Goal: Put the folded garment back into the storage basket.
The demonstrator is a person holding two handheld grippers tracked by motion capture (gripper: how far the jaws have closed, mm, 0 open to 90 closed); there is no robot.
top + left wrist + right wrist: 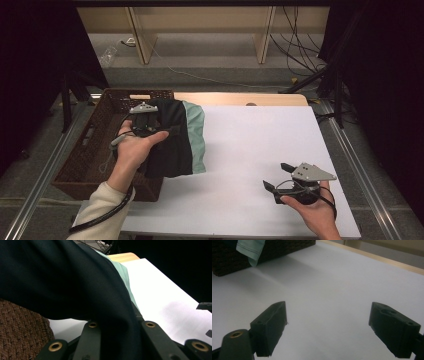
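Left gripper (150, 126) is clamped on a black garment (170, 137) with a mint-green panel; in the left gripper view the dark cloth (75, 282) runs down between the two jaws, pinched tight. The garment hangs from the fingers over the right-hand rim of a brown wicker basket (85, 160), its green edge draping onto the white table sheet (250, 150) just beside the basket. Right gripper (280, 177) hovers low over the sheet, well apart from the cloth, jaws spread wide with nothing between them; in the right gripper view bare sheet (329, 302) lies between the fingers, basket and green hem (252, 250) far ahead-left.
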